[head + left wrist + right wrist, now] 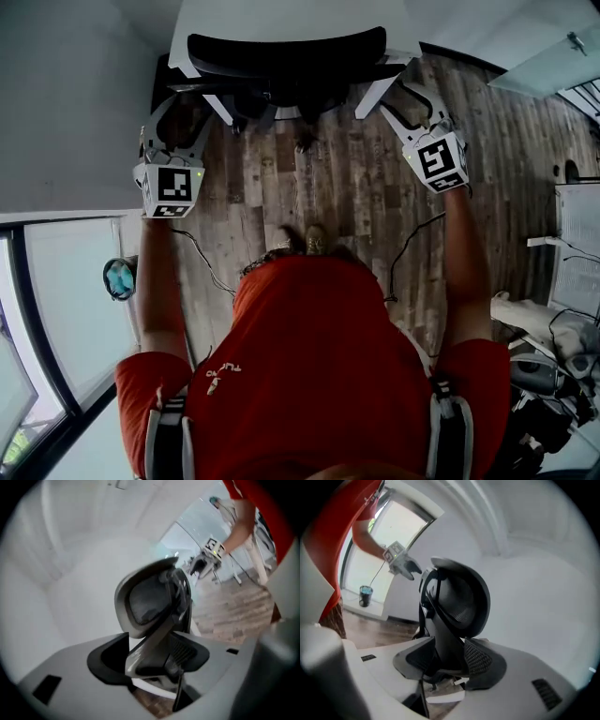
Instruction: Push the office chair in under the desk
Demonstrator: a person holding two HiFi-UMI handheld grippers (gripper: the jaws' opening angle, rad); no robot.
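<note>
The black office chair [281, 52] stands with its seat tucked under the white desk [281, 17], its backrest toward me. My left gripper [185, 120] is at the chair's left side and my right gripper [403, 101] at its right side. In the left gripper view the left gripper [150, 656] stands open, and the grey edge of the chair's back frame [150, 597] rises between its spread pads. In the right gripper view the right gripper [450, 660] is open too. The chair's dark back support [459, 597] stands between its pads with gaps showing.
Wood floor [347, 187] lies between me and the chair, with cables trailing across it. A white wall and a window run along the left, with a blue cup [120, 277] by the glass. White and dark equipment [553, 356] crowds the right side.
</note>
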